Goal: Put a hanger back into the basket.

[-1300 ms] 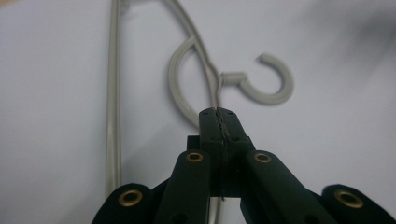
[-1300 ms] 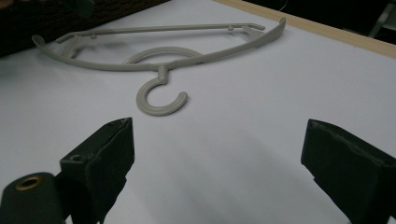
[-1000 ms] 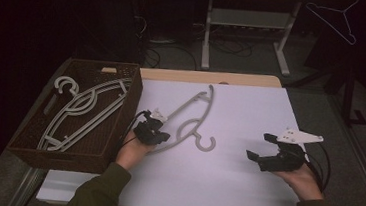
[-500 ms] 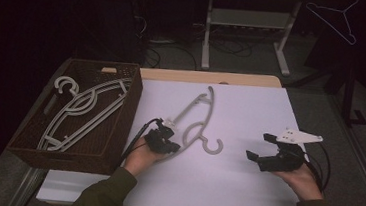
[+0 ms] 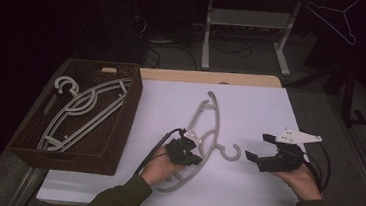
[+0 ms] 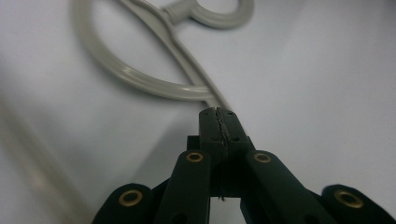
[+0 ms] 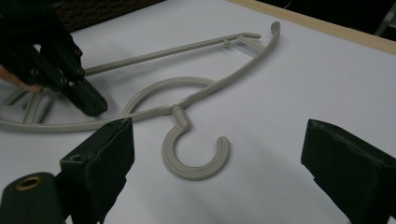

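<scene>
A pale grey plastic hanger (image 5: 211,110) lies on the white table (image 5: 255,109), its hook pointing toward my right gripper. My left gripper (image 5: 196,159) is shut on the hanger's thin bar (image 6: 194,74) near its middle; the jaws (image 6: 217,112) meet with the bar running into their tips. My right gripper (image 5: 258,147) rests low at the right, open, a short way from the hook (image 5: 227,153). In the right gripper view the hook (image 7: 187,165) lies ahead between the wide-apart jaws (image 7: 217,135), untouched, and the left gripper (image 7: 88,100) shows at the left.
A brown wicker basket (image 5: 131,108) stands at the table's left with two similar hangers (image 5: 85,107) inside. Beyond the table's wooden far edge (image 5: 208,77) are a metal stand (image 5: 207,35) and cables on the dark floor. A wire hanger (image 5: 335,16) hangs at the back right.
My left gripper has moved right and toward the near edge, dragging the hanger along with it. The right gripper has stayed put, open.
</scene>
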Demonstrator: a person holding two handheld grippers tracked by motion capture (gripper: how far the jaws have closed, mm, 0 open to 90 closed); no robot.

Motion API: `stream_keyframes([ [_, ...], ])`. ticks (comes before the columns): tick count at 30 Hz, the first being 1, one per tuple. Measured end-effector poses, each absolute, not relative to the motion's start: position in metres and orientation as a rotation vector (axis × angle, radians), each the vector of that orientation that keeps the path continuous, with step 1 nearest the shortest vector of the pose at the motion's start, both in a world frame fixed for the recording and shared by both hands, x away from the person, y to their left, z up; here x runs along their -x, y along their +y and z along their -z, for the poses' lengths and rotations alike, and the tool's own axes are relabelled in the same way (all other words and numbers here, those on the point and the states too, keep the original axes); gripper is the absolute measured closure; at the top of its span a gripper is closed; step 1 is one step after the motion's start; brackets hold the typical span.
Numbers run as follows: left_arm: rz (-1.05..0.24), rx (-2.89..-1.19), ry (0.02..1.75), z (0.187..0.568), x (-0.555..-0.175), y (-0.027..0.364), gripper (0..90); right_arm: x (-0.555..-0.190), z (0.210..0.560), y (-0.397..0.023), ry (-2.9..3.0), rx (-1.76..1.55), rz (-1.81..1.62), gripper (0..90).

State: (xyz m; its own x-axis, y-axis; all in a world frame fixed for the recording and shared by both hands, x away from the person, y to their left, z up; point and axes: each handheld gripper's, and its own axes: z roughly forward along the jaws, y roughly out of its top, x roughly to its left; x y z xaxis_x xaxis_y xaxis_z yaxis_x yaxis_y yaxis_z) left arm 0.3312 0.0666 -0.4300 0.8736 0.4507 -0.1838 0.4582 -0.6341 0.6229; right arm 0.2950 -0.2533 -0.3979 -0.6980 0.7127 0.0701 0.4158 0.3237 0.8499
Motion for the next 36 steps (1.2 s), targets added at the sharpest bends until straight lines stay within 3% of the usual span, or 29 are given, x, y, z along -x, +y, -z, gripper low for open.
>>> stream_keyframes([
  [8, -0.116, -2.334, 0.675, 0.406, -0.382, 0.077, 90.0, -0.296, 0.399, -0.248, 2.292, -1.003, -1.32, 9.3],
  [21, -0.211, -2.35, 0.706, 0.417, -0.466, 0.031, 90.0, -0.296, 0.398, -0.251, 2.282, -1.008, -1.365, 9.3],
  [27, -0.245, -2.434, 0.745, 0.429, -0.476, 0.026, 90.0, -0.297, 0.399, -0.252, 2.282, -1.003, -1.377, 9.2],
  [36, -0.283, -2.428, 0.867, 0.434, -0.478, 0.062, 90.0, -0.295, 0.399, -0.249, 2.292, -1.0, -1.366, 9.2],
])
